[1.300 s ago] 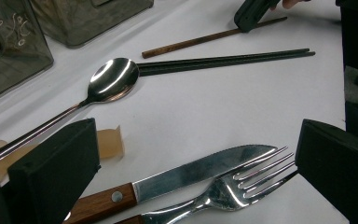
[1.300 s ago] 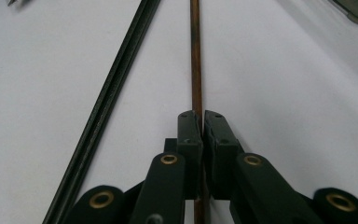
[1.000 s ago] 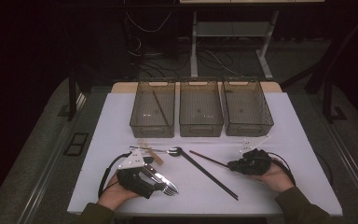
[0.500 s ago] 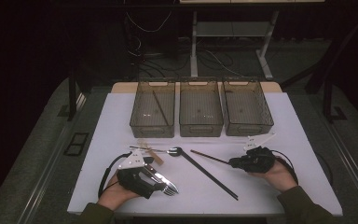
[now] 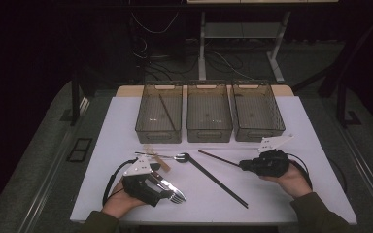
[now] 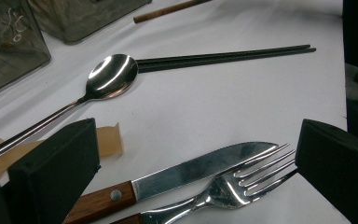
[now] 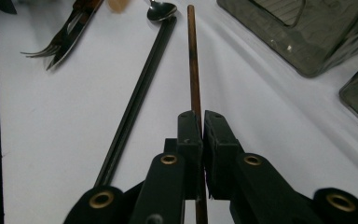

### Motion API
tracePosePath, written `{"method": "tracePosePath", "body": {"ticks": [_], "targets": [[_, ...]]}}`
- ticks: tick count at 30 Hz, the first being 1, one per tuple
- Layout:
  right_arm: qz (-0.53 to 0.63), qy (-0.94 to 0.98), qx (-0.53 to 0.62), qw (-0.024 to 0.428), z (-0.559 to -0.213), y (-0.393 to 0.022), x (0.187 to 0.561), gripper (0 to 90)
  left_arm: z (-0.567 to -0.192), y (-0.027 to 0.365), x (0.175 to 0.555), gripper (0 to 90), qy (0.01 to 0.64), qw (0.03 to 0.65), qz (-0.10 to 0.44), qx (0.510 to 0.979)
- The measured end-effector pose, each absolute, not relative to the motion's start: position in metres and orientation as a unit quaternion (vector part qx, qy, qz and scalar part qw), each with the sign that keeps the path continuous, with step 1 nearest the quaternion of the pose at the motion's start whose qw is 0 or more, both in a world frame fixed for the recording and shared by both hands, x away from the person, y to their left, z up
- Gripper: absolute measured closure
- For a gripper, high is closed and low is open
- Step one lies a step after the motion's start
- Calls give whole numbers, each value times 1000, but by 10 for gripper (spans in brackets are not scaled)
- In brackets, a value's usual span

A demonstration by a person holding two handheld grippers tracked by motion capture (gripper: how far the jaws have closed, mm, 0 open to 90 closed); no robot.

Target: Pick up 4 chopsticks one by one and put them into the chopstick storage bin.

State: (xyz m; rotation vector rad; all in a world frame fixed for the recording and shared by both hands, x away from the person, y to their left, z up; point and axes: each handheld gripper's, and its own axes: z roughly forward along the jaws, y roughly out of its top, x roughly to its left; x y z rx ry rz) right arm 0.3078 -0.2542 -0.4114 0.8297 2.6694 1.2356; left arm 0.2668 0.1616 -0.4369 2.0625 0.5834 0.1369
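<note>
We are at the pick-up step of sorting cutlery: our right gripper [image 7: 196,122] is clenched on one thin brown wooden chopstick [image 7: 194,70], which lies on the white table [image 5: 291,126] toward its right edge, just in front of the bins, its far end pointing at the spoon. We judge the stick gripped but not yet raised. The next move calls for lifting it level, so the long free end does not sweep the black pair beside it, then carrying it to the bin at the table's back left, where another stick already lies.

Our left gripper [image 6: 196,154] rests near the front left corner, its jaws released and standing wide on either side of the knife and fork without pressing them.

Counted:
- three smoky translucent plastic bins [image 5: 209,116] in a row along the back edge, the left one holding one brown stick [image 5: 167,112]
- one pair of long black chopsticks [image 5: 218,180], lying touching
- one polished steel spoon [image 6: 107,78]
- one wooden-handled steel knife [image 6: 186,171]
- one steel fork [image 6: 233,184]
- one pale flat wooden piece [image 6: 108,141], whose kind we cannot tell.
</note>
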Motion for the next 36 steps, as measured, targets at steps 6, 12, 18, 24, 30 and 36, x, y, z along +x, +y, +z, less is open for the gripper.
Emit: {"method": "tracePosePath", "body": {"ticks": [6, 12, 18, 24, 30, 36], "targets": [[415, 866, 275, 45, -404, -254, 310, 858, -438, 162, 267, 0, 241, 480, 58, 841], [428, 858, 280, 49, -395, -250, 315, 858, -440, 159, 267, 0, 255, 479, 53, 838], [437, 851, 287, 56, -387, -246, 322, 858, -440, 158, 266, 0, 266, 476, 66, 836], [445, 845, 291, 59, -381, -238, 329, 858, -440, 155, 266, 33, 270, 469, 76, 837], [446, 845, 290, 63, -378, -227, 336, 858, -441, 158, 267, 33, 270, 467, 80, 838], [446, 844, 291, 65, -374, -216, 343, 858, -440, 157, 267, 34, 268, 464, 80, 841]]}}
